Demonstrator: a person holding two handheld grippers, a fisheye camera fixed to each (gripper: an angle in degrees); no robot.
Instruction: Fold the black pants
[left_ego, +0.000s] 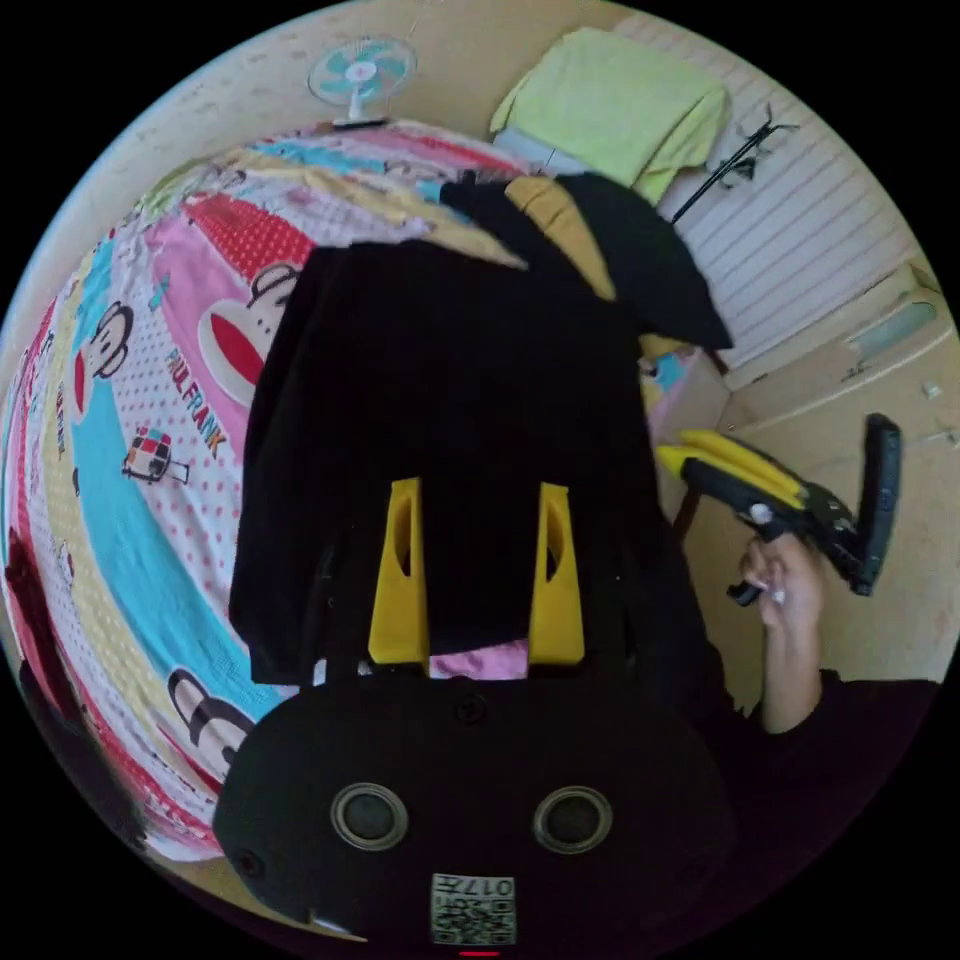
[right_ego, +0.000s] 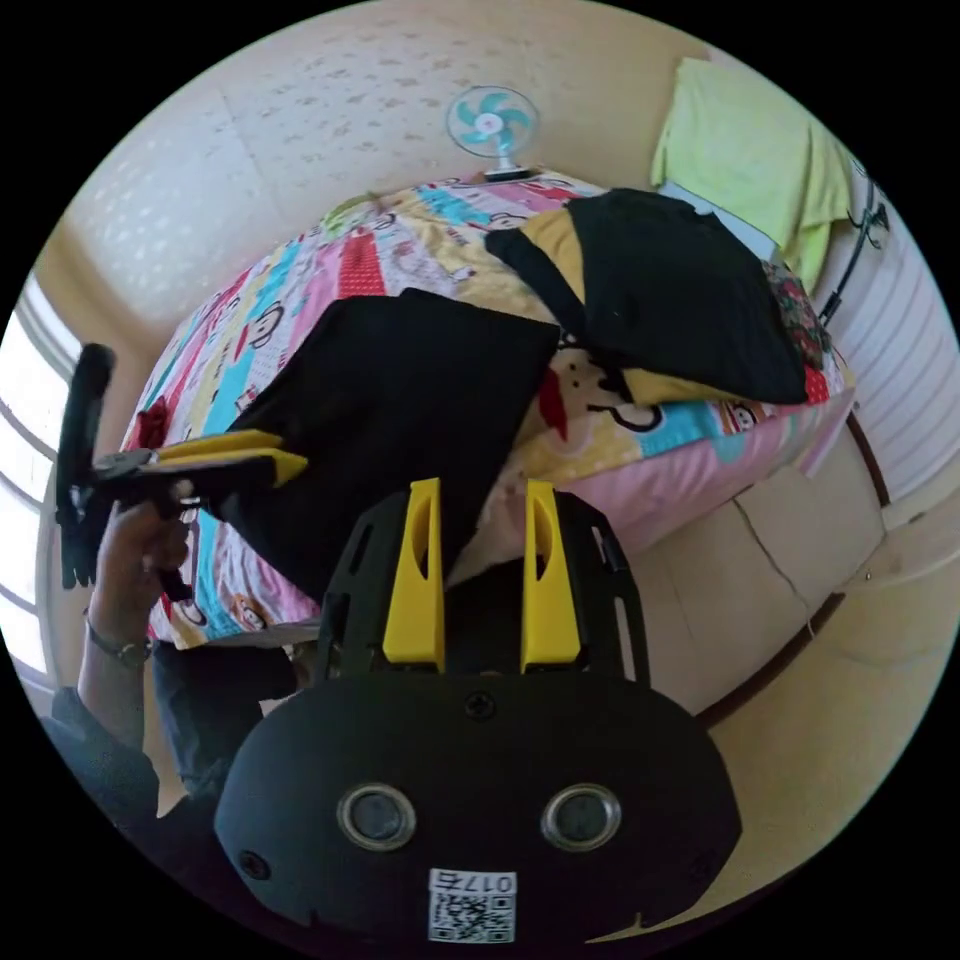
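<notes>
Left hand-held gripper over the near edge of the black pants, jaws spread apart, gripping nothing. Right hand-held gripper off the bed edge, just beside the pants' near corner, jaws likewise parted and empty; seen from the left gripper view, off to the pants' side, held in a hand. Pants folded flat on the cartoon-print bed. Beyond the pants, a black-and-yellow garment; farther still, a small fan and a green towel.

My claw hangs open; folded black pants lie at eleven o'clock on the bed.
</notes>
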